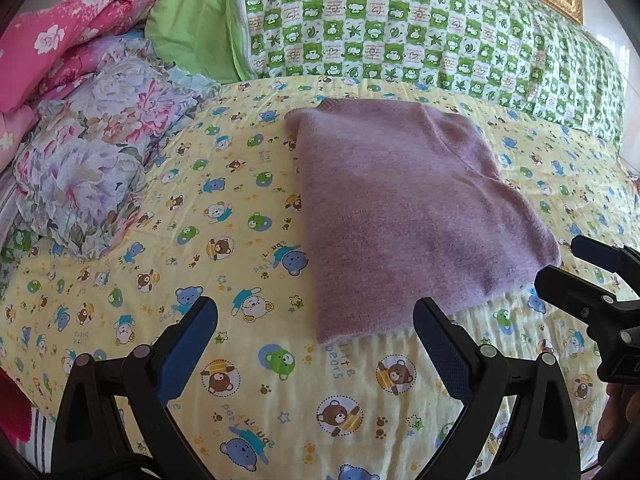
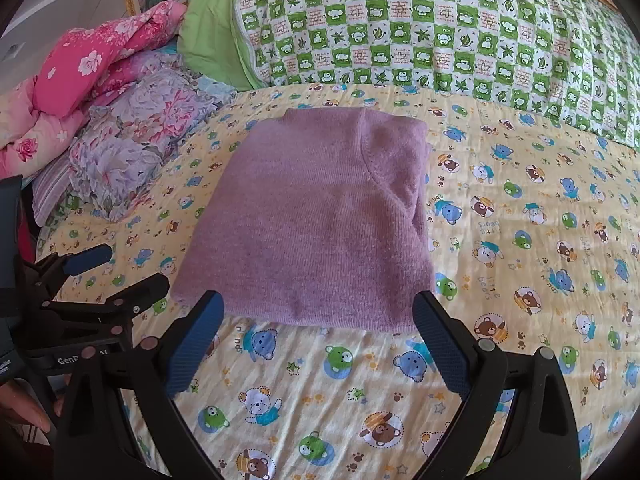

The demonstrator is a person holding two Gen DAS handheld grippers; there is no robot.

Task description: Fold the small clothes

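Nearest the left wrist camera, the left gripper (image 1: 316, 316) hangs over the yellow bear-print sheet (image 1: 248, 392) with its blue-padded jaws spread wide apart and nothing between them. Its right-hand pad sits just at the near edge of the purple sweater (image 1: 400, 204), though contact cannot be judged. At 3 o'clock in this view the right gripper (image 1: 560, 264) pokes in from the side, black with a blue pad, near the sweater's near right corner.

From the right wrist camera, the right gripper (image 2: 318, 312) likewise stands with jaws wide apart and empty, both pads level with the near hem of the purple sweater (image 2: 312, 220). The left gripper (image 2: 128, 268) shows at 9 o'clock, its jaws parted, just beside the sweater's near left corner.

The sweater lies folded into a flat rectangle at the middle of the yellow bear-print sheet (image 2: 500, 272), its neck end farthest away.

Beyond it, at 10 o'clock, lies a lilac floral cushion (image 2: 132, 152) with a pink floral quilt (image 2: 88, 68) bundled behind. At 12 to 2 o'clock a green checked quilt (image 2: 420, 32) runs across the far edge.
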